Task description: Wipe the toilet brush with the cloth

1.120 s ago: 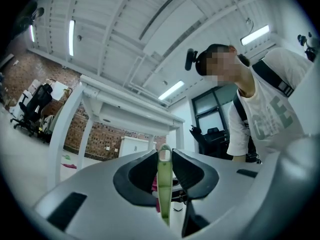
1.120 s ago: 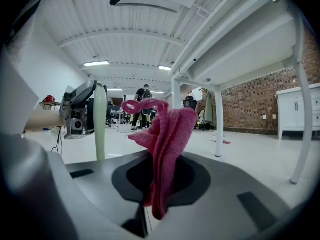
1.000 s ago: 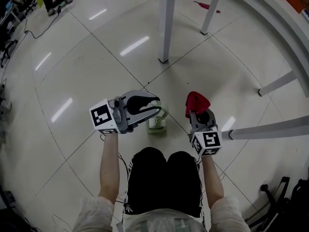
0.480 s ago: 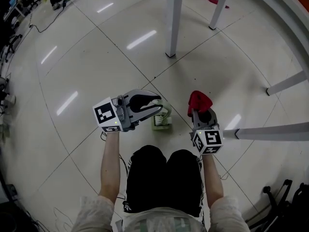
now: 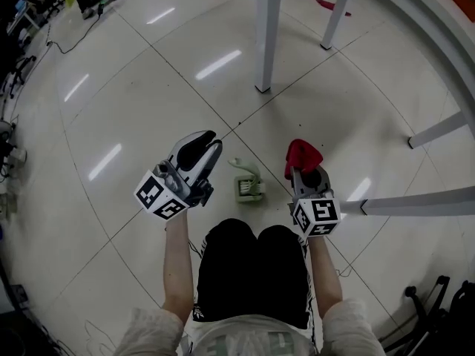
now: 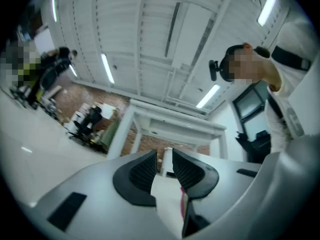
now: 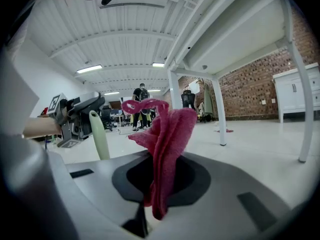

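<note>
A pale green toilet brush stands in its holder on the tiled floor, just ahead of my knees. My left gripper hovers to its left and points away and up, clear of the handle. In the left gripper view its jaws stand a narrow gap apart with nothing between them. My right gripper is to the right of the brush, shut on a red cloth that bunches up above its jaws. In the right gripper view the cloth fills the centre, with the brush handle and left gripper at left.
White table legs stand ahead on the floor, and a white bar runs in from the right at gripper level. A pink item lies far off. My black-clad knees are below the grippers. People and chairs are in the distance.
My left gripper has swung from pointing right, with its tips by the brush handle, to pointing away and up, and has moved left of the brush. The right gripper and cloth stayed put.
</note>
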A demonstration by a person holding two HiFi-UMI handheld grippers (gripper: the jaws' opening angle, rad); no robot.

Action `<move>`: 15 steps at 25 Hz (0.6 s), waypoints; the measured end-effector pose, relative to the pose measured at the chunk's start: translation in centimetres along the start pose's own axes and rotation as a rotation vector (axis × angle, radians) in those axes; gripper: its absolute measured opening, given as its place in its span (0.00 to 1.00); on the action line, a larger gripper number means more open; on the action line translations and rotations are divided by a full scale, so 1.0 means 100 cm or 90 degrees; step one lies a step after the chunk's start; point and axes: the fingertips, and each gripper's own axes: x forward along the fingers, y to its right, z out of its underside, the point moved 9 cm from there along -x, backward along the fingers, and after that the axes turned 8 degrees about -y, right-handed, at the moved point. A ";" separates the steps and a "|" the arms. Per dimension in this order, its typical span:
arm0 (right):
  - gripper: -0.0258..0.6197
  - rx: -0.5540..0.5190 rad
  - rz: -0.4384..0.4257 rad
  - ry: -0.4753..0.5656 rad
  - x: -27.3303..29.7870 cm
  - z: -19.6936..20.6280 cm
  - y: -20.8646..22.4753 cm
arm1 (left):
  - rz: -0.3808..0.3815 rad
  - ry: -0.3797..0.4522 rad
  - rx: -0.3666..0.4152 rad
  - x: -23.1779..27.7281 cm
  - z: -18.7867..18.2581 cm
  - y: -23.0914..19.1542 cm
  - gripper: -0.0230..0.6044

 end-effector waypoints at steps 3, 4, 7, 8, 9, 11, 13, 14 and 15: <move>0.09 0.035 0.031 0.012 0.003 -0.015 -0.003 | -0.317 0.010 -0.023 -0.024 0.008 -0.012 0.19; 0.09 0.052 0.044 0.012 0.004 -0.017 -0.004 | -0.414 -0.005 -0.030 -0.032 0.018 -0.014 0.17; 0.09 0.077 0.051 0.006 0.011 -0.016 -0.015 | -0.516 -0.024 -0.040 -0.047 0.045 -0.009 0.05; 0.09 0.072 0.045 0.005 0.014 -0.017 -0.018 | -0.510 -0.029 -0.036 -0.047 0.050 -0.006 0.05; 0.09 0.064 0.040 0.005 0.016 -0.018 -0.021 | -0.502 -0.037 -0.026 -0.046 0.054 -0.004 0.04; 0.09 0.055 0.036 0.006 0.022 -0.018 -0.024 | -0.492 -0.049 -0.010 -0.043 0.060 -0.005 0.04; 0.09 0.061 0.034 0.001 0.029 -0.016 -0.024 | -0.487 -0.042 -0.018 -0.039 0.061 -0.008 0.04; 0.09 0.064 0.034 -0.005 0.030 -0.018 -0.025 | -0.485 -0.039 -0.023 -0.036 0.057 -0.007 0.04; 0.09 0.065 0.033 -0.013 0.029 -0.023 -0.026 | -0.484 -0.041 -0.025 -0.033 0.049 -0.004 0.05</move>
